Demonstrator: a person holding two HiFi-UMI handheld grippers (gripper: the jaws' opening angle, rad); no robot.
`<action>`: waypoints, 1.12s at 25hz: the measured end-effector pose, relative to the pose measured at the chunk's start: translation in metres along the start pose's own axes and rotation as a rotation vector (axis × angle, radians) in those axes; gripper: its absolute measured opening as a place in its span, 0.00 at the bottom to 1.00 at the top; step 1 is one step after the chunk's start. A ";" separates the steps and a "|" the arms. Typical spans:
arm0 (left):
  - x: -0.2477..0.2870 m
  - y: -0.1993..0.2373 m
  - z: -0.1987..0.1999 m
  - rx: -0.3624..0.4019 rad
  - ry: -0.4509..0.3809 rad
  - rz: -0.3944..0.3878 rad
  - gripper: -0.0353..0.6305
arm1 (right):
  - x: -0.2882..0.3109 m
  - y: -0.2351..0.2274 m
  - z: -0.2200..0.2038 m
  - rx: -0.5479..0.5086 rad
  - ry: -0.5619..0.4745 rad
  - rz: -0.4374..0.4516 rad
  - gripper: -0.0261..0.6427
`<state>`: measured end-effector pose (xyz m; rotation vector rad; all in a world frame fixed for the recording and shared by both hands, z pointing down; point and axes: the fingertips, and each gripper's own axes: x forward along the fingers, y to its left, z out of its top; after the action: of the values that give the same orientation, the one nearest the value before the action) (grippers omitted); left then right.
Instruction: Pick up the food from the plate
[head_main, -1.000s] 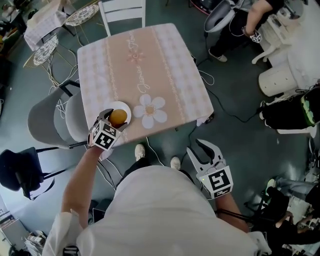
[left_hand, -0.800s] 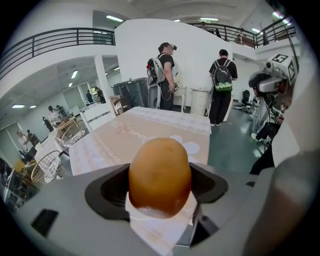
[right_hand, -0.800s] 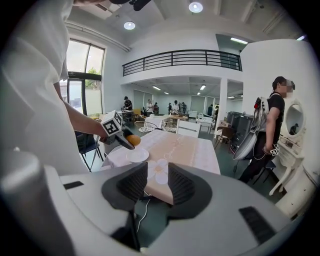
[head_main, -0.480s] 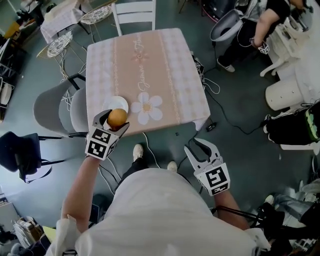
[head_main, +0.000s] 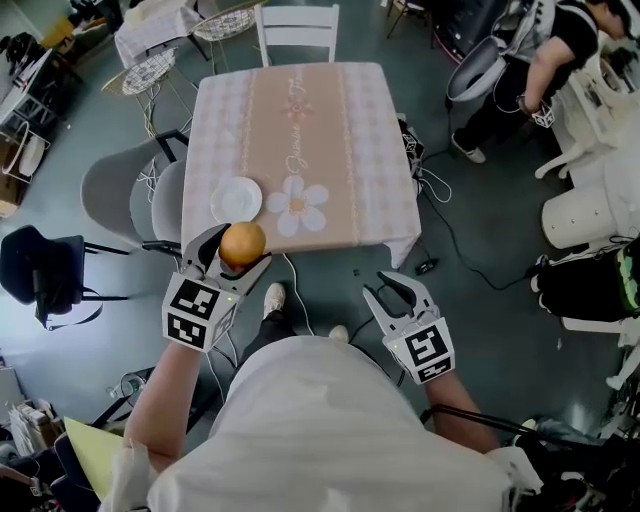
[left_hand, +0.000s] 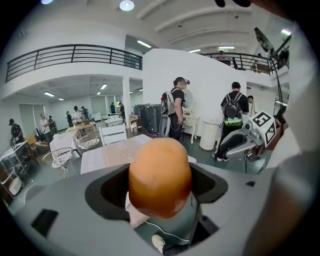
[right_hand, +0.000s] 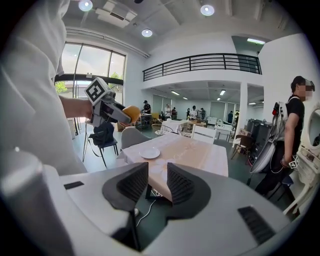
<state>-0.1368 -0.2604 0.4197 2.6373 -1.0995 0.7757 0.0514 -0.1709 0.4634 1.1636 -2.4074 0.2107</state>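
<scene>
My left gripper (head_main: 236, 250) is shut on a round orange-brown piece of food (head_main: 242, 243), held in the air just off the table's near left edge. In the left gripper view the food (left_hand: 160, 175) fills the space between the jaws. The white plate (head_main: 237, 199) lies bare on the table's near left part, and it also shows in the right gripper view (right_hand: 150, 152). Lower right, over the floor, my right gripper (head_main: 386, 291) is away from the table; its jaws are closing a little with nothing between them (right_hand: 158, 182).
The square table (head_main: 300, 120) has a pink cloth with a flower print. Grey chairs (head_main: 115, 200) stand at its left and a white chair (head_main: 297, 25) at its far side. Cables lie on the floor at the right. A person (head_main: 520, 70) stands at the upper right.
My left gripper has lifted the food off the plate and drawn it back past the table's edge. The plate now lies bare. The right gripper has stayed low at the right.
</scene>
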 end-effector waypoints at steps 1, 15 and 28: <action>-0.005 -0.007 0.002 -0.009 -0.012 0.005 0.61 | -0.002 0.000 -0.003 -0.005 0.002 0.005 0.23; -0.053 -0.073 0.025 -0.031 -0.091 0.030 0.61 | -0.020 0.009 -0.016 -0.061 0.019 0.077 0.12; -0.064 -0.104 0.022 -0.034 -0.102 0.010 0.61 | -0.034 0.017 -0.021 -0.114 0.028 0.096 0.08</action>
<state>-0.0924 -0.1560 0.3704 2.6712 -1.1418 0.6249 0.0634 -0.1292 0.4675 0.9891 -2.4191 0.1180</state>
